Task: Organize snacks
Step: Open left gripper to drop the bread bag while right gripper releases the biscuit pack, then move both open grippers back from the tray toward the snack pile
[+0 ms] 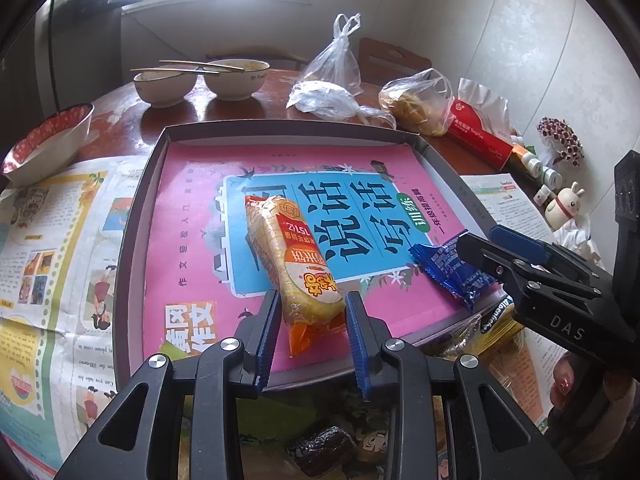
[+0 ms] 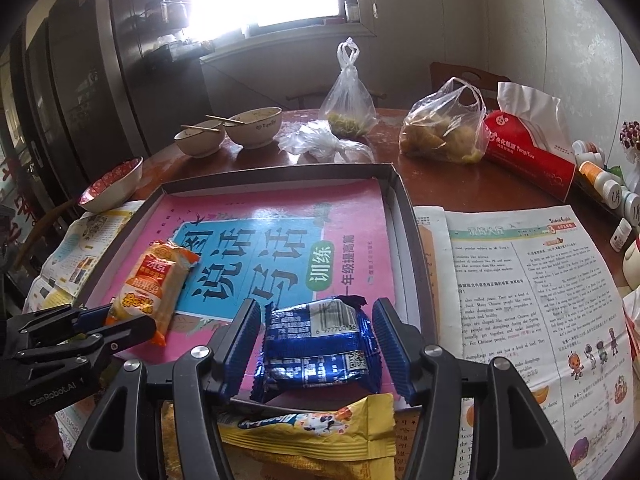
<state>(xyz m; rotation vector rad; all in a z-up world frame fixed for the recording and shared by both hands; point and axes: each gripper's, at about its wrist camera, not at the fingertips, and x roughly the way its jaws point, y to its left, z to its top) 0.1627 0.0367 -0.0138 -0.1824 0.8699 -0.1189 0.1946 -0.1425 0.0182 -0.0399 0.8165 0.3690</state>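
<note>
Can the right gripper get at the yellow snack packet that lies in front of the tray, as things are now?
Probably not yet. The right gripper has the blue snack packet between its fingers over the tray. The yellow snack packet lies just below, uncovered, so the way looks free once the blue one is let go.

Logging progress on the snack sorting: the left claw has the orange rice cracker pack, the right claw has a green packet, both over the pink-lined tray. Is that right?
Not quite: the packet between the right claw's fingers is blue, not green, as the right wrist view shows. The left claw does have the orange rice cracker pack, both over the pink-lined tray.
</note>
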